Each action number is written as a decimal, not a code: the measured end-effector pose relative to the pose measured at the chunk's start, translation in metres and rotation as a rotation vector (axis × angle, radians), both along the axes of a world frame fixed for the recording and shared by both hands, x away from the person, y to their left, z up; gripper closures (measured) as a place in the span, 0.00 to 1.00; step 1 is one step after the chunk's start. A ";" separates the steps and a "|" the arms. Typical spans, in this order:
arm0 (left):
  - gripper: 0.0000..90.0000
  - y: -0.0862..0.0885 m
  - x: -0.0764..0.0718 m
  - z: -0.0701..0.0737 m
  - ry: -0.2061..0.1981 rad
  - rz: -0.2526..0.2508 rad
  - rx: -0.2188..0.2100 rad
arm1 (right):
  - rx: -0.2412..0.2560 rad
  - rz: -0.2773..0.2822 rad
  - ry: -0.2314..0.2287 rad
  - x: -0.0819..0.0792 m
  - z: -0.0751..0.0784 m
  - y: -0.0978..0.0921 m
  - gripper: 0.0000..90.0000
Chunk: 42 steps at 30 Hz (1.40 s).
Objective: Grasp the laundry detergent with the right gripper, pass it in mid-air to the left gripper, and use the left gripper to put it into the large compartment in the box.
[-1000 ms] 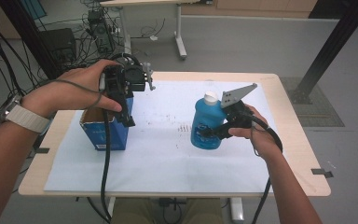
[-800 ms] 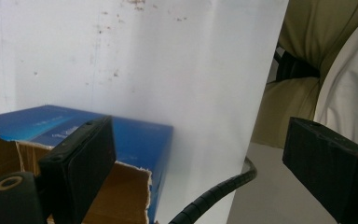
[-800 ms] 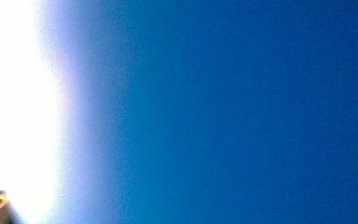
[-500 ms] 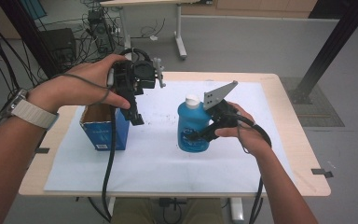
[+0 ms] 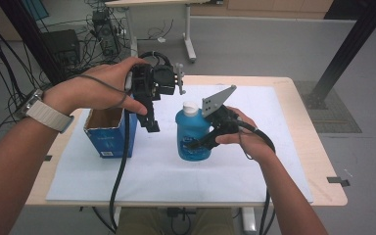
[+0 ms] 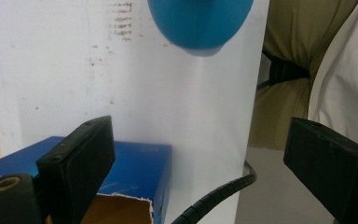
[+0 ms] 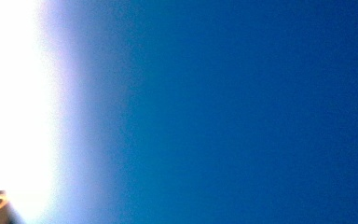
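A blue bottle (image 5: 191,133) with a white cap stands on the white sheet (image 5: 254,161) near the table's middle. My right gripper (image 5: 199,142) is shut on its lower body, with its grey plate above. In the right gripper view the bottle (image 7: 261,112) is a close blue blur. An open-topped blue box (image 5: 108,141) stands to the bottle's left. My left gripper (image 5: 149,110) hangs above the box's right edge, pointing down, between box and bottle. In the left gripper view my left gripper (image 6: 200,172) is open wide over the box (image 6: 137,165), with the bottle's base (image 6: 200,23) beyond it.
The wooden table (image 5: 318,161) carries the white sheet (image 6: 168,93). A black cable (image 5: 120,166) hangs from the left gripper down past the box. Cables and equipment (image 5: 103,29) lie on the floor behind the table. The person's trousers (image 6: 289,70) are near the table's front edge.
My right gripper has carried the bottle leftward, closer to the box. My left gripper has lifted off the box's top and shifted right, toward the bottle.
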<state>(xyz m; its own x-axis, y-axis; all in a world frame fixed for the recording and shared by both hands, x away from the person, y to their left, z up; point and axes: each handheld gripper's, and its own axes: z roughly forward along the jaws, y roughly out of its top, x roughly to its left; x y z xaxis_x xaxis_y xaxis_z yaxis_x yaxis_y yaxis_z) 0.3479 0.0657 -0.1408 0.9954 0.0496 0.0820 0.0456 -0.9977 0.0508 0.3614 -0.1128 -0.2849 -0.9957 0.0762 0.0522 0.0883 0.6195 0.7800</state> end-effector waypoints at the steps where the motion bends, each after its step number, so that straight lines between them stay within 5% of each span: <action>1: 0.10 -0.001 0.000 0.000 0.004 -0.004 0.002 | -0.002 0.003 0.002 0.000 0.000 0.002 0.49; 42: 0.08 -0.049 0.018 -0.003 0.034 -0.049 0.001 | -0.007 0.029 0.001 0.010 -0.005 0.020 0.49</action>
<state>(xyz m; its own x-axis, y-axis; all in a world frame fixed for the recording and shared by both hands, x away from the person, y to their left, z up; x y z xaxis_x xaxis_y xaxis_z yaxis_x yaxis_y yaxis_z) 0.3663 0.0167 -0.1434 0.9988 0.0008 0.0479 -0.0016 -0.9988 0.0495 0.3715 -0.0926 -0.2901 -0.9975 0.0472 0.0532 0.0710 0.6274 0.7754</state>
